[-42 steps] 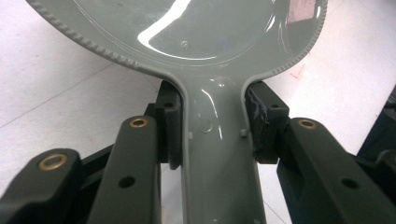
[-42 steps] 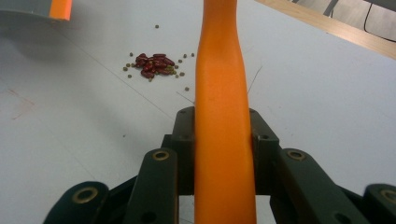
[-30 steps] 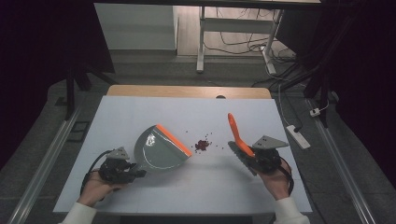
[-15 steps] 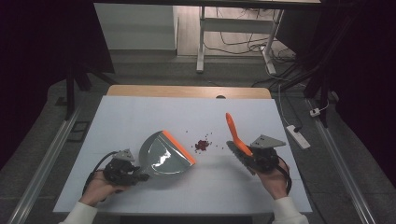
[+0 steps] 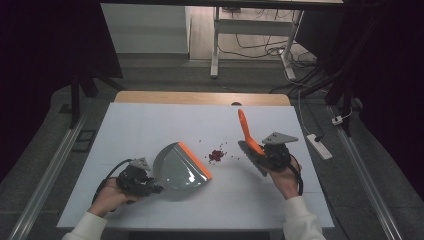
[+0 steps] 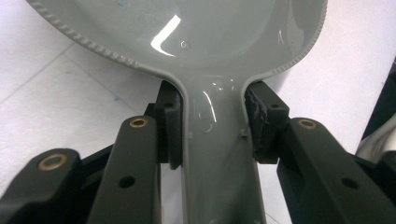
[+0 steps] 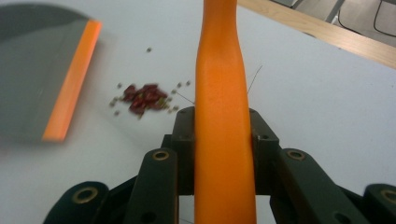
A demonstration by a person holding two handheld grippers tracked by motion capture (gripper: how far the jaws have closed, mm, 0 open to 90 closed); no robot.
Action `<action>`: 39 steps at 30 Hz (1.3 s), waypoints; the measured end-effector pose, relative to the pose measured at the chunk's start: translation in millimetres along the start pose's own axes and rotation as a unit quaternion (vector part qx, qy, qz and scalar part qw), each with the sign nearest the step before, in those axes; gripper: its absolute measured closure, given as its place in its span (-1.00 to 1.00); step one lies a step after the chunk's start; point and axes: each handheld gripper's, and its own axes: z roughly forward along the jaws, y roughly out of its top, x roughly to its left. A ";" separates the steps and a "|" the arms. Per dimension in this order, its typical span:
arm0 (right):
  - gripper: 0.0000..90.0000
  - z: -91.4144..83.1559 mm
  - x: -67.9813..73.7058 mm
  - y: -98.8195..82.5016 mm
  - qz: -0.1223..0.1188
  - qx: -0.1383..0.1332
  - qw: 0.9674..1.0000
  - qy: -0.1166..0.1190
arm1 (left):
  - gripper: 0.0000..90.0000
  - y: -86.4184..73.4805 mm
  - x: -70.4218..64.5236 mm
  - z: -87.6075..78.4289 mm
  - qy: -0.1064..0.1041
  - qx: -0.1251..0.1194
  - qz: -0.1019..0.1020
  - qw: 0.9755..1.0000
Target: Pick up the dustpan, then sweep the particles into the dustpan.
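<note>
Your left gripper clamps the dustpan, lip facing the crumbs; right gripper clamps the brush beyond, set to sweep.

High view was dim round the edges w/ near-black corners; the white table was the brightest patch, lit evenly from above, shadows faint. Left gripper view was sharp & bright, w/ a curved white glare streak on the grey dustpan. Right gripper view: orange brush handle fairly crisp, but the dustpan's orange lip was smeared, prob. motion blur, and the red crumbs were soft.
</note>
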 end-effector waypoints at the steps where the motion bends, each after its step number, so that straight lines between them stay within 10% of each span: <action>1: 0.55 2.5 -2.2 3.5 0.008 -0.003 1.000 0.000 | 0.38 0.0 0.0 0.0 0.000 0.000 0.000 1.000; 16: 0.55 46.2 -18.7 36.2 0.033 -0.005 0.999 -0.016 | 0.38 -0.2 -1.4 6.0 -0.005 0.007 -0.008 1.000; 39: 0.56 105.6 -16.6 43.0 -0.007 0.078 0.997 -0.014 | 0.38 1.9 -0.8 8.8 -0.020 0.011 -0.010 1.000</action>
